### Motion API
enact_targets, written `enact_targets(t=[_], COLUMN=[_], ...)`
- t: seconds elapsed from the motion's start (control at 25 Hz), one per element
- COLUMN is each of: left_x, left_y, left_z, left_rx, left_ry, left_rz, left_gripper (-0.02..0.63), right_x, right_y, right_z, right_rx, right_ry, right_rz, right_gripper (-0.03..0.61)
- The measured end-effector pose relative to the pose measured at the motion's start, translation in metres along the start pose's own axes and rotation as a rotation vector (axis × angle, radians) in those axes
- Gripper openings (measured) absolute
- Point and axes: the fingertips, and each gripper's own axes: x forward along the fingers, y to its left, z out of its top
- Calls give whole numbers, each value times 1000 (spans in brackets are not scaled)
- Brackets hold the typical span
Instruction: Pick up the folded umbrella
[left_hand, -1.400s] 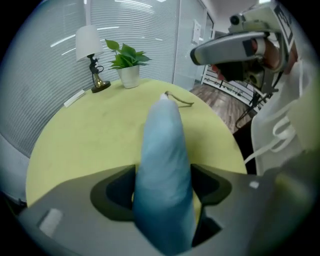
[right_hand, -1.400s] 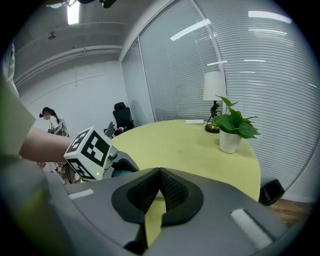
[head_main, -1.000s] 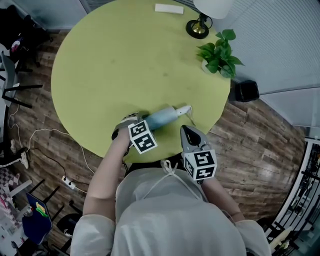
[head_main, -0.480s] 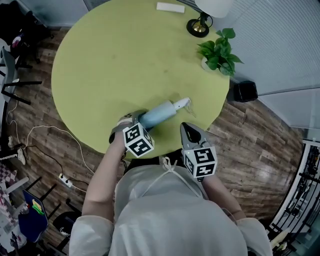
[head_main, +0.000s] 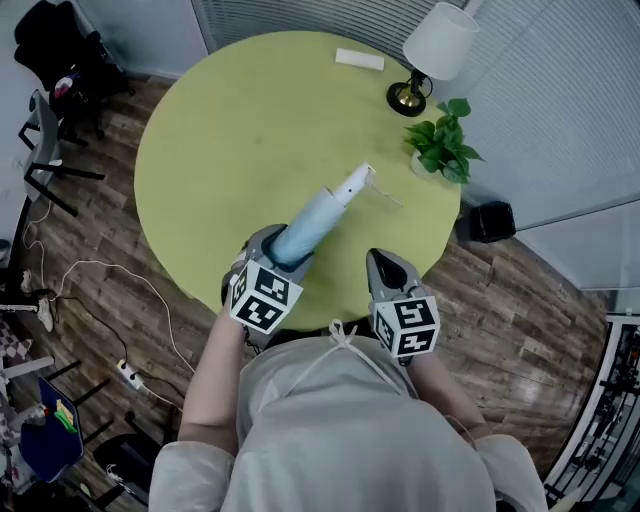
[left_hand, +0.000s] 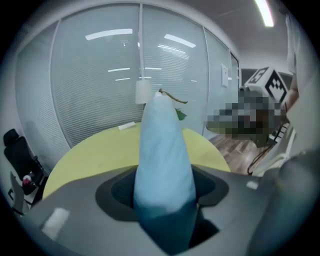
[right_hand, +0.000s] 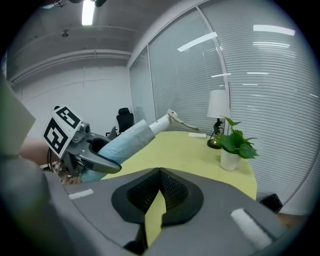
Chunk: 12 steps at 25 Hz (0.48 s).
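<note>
The folded umbrella is a light blue roll with a white handle end and a thin strap. It hangs clear above the yellow-green round table, slanting up and to the right. My left gripper is shut on its lower end near the table's front edge. In the left gripper view the umbrella fills the space between the jaws of that gripper and points away toward the windows. My right gripper hovers beside it to the right, shut with nothing in it. The right gripper view shows the umbrella at left.
A table lamp, a potted plant and a flat white box stand at the table's far right. A black bin sits on the wood floor at right. Chairs and cables lie at left.
The left gripper has risen with the umbrella, lifting it off the table and tilting its handle end upward. The right gripper has risen a little.
</note>
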Motion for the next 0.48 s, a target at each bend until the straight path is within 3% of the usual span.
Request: enact_targets(t=[0.28, 0.48], left_x=[-81, -149], left_y=[40, 68], left_z=[31, 52], left_rx=[-159, -250], left_ry=[-271, -517], left_rz=[173, 357], left_gripper=[290, 290], right_x=[-8, -10], right_y=[18, 44], right_z=[62, 88], right_rx=[-54, -82], right_ry=[-167, -221], right_rz=[-11, 32], right_gripper=[0, 0])
